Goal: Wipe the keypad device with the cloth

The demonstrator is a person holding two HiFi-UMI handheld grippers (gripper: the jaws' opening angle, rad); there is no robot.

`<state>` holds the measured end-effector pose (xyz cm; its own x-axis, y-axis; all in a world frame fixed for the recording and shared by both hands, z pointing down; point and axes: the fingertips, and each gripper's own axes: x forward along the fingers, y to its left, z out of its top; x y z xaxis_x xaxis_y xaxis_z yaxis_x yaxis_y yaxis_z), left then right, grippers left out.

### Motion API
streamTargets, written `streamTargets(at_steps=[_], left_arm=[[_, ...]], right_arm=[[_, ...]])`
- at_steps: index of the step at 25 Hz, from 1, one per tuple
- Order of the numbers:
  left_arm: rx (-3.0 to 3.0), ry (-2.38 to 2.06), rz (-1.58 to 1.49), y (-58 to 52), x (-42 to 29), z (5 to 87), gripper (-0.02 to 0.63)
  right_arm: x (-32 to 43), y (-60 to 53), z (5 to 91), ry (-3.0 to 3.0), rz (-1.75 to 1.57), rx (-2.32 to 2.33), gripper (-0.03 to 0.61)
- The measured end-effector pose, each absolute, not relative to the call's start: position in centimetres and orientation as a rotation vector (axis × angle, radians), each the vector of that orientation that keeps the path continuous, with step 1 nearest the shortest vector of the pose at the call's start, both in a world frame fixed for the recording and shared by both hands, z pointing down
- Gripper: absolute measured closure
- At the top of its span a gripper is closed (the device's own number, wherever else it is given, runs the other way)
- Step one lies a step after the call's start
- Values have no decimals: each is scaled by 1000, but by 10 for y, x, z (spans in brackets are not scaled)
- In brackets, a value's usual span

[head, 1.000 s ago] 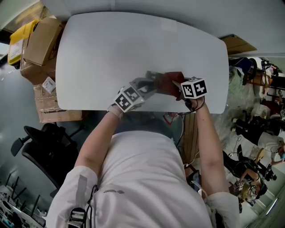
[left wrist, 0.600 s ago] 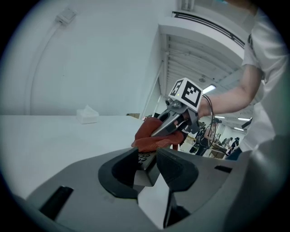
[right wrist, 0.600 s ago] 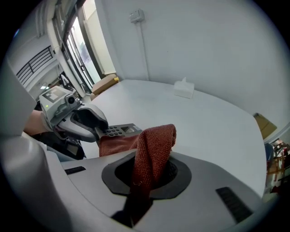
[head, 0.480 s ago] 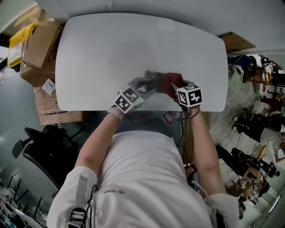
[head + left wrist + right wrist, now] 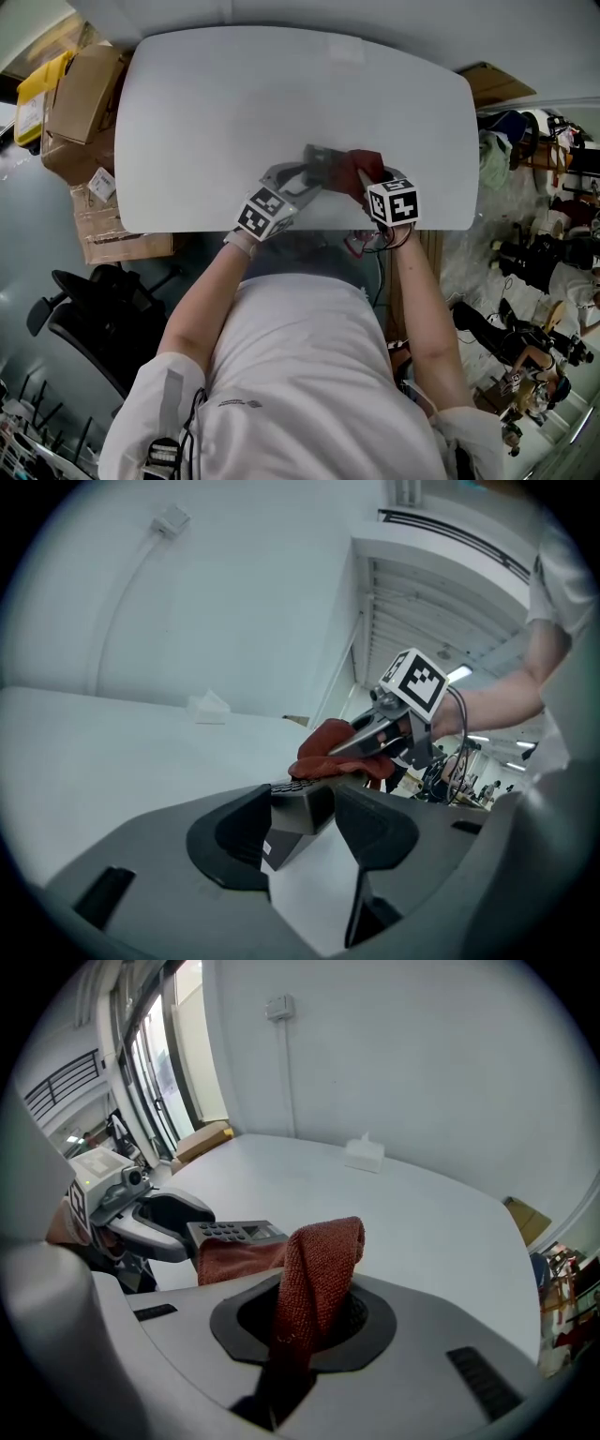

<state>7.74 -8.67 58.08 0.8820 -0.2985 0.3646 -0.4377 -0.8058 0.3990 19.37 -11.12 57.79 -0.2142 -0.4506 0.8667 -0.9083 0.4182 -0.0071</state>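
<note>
A dark grey keypad device [image 5: 323, 157] lies near the white table's [image 5: 234, 103] front edge. My left gripper [image 5: 296, 178] reaches it from the left. In the left gripper view the device [image 5: 302, 803] stands between the jaws, which are opening, with a thin gap on its right side. My right gripper [image 5: 367, 180] is shut on a red cloth [image 5: 361, 169]. The cloth [image 5: 314, 1279] rises from the jaws and drapes onto the device [image 5: 230, 1231]. The left gripper view shows the right gripper [image 5: 366, 747] pressing the cloth [image 5: 328, 752] on the device's far end.
Cardboard boxes [image 5: 80, 103] and a yellow item [image 5: 37, 80] stand left of the table, with a black office chair [image 5: 84, 319] below them. A small white box [image 5: 364, 1155] sits at the table's far edge. Clutter fills the floor at right [image 5: 534, 187].
My right gripper has slid left and toward me with the cloth, over the device. The left gripper has drawn back slightly to the left. The device stays in place.
</note>
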Motion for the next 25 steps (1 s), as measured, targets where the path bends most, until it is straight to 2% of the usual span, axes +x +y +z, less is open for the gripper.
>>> streamTargets(at_steps=[25], left_arm=[[2560,-548,353,-87,82,577,417]], right_arm=[[115,-129,585,-1848,544,1047,524]])
